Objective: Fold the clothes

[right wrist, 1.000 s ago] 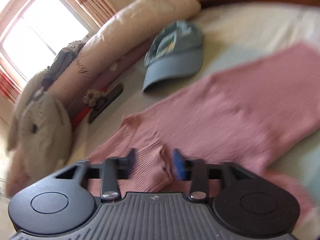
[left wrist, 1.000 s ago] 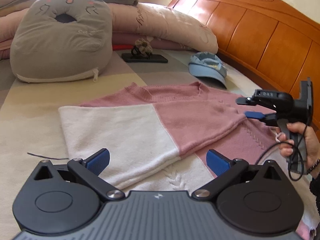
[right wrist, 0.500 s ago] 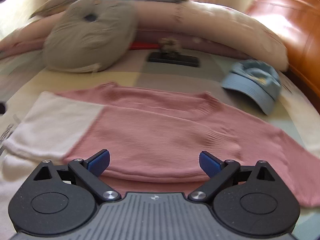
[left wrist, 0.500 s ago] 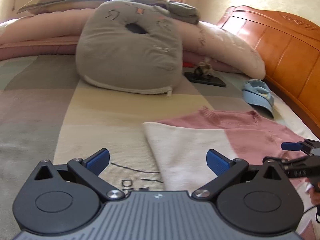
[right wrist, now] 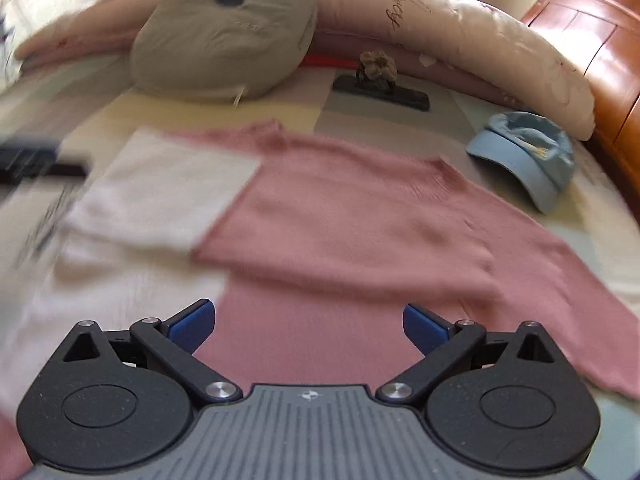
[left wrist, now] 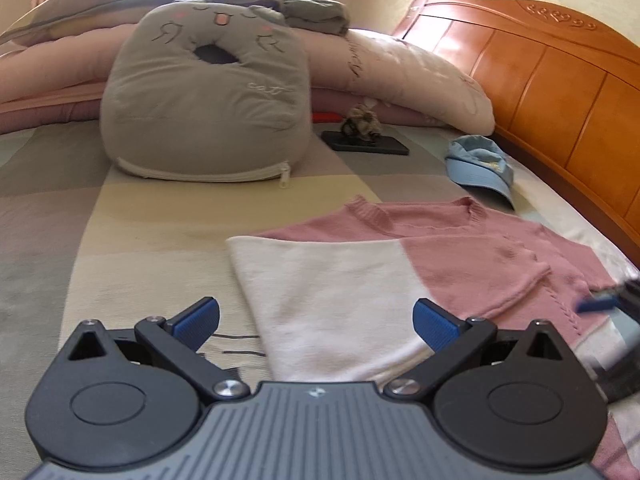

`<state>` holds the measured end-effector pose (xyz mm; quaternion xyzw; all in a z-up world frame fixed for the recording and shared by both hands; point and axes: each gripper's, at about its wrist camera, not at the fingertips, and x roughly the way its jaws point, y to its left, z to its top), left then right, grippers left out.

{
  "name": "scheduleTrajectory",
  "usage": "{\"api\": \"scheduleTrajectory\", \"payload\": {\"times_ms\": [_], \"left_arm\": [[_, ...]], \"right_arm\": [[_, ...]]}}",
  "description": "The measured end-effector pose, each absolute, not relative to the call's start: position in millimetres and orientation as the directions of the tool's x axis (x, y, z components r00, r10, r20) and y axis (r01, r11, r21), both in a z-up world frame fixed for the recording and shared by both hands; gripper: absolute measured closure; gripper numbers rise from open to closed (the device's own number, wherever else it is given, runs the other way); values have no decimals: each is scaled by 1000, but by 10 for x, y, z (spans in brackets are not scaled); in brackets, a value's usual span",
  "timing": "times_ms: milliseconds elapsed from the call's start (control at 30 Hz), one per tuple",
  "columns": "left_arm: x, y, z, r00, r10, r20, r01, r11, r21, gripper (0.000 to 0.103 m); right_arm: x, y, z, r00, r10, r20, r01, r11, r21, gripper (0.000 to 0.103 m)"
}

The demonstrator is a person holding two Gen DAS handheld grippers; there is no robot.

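A pink and white knit sweater [left wrist: 400,268] lies flat on the bed, one sleeve folded across its body. My left gripper [left wrist: 316,318] hovers open over the white folded sleeve end, holding nothing. In the right wrist view the same sweater [right wrist: 340,216] spreads across the middle, with its other sleeve stretching out to the right. My right gripper [right wrist: 308,322] stands open above the pink lower part, empty. The right gripper shows blurred at the right edge of the left wrist view [left wrist: 608,300]. The left gripper appears blurred at the left edge of the right wrist view [right wrist: 36,160].
A grey cat-face cushion [left wrist: 204,92] and long pillows [left wrist: 408,76] sit at the back. A blue cap [left wrist: 480,164] lies right of the sweater's collar. A dark flat object with a scrunchie [left wrist: 364,140] lies behind it. The wooden headboard [left wrist: 560,92] bounds the right side.
The right gripper has let go of the folded sleeve, opened and pulled back toward me. The left gripper swung left, then back toward the sweater's white part.
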<state>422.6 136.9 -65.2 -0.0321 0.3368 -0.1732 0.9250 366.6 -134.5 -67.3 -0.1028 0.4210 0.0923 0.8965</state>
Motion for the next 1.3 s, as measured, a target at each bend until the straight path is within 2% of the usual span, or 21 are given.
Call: {"api": "scheduleTrajectory", "payload": {"times_ms": [233,433,500,600,700,800,1067,1233,1300], "left_arm": [[4069,1082,-572,711,-359,-605,363,924,-121,1],[3818,718,-479,680,-438,-588,496,866,-71,1],[3718,584,-464,665,-468,-582,544,837,-52,1],[3594,404,-463,643,-501,-579,601,799,-25,1],[3505,253,-485,624,-513,-590,632,775,-6,1],[3408,124,-511,603,-529,-597,663,748,7,1],[3142,-98,-512,552,-584,-595,744,667,36,1],[3077,-116,-480,552,-592,-587,754,655,49,1],[3084,-98,-470,552,-595,-584,754,656,44,1]], "right_arm": [[2382,-1694,-808,546,34,-837,-227,968,-109,0],[1717,-1851,-896,492,13,-871,-110,993,-47,0],[1584,-1837,-834,498,-6,-867,-96,993,-62,0],[1472,-1786,-704,577,-82,-813,-62,988,-143,0],[1454,-1765,-666,599,-110,-793,-7,990,-143,0],[1460,-1745,-787,556,-151,-818,18,985,-170,0],[1250,-1724,-803,512,-307,-802,64,945,-320,0],[1412,-1618,-757,585,-167,-794,43,984,-175,0],[1489,-1615,-845,565,-125,-816,34,991,-128,0]]}}
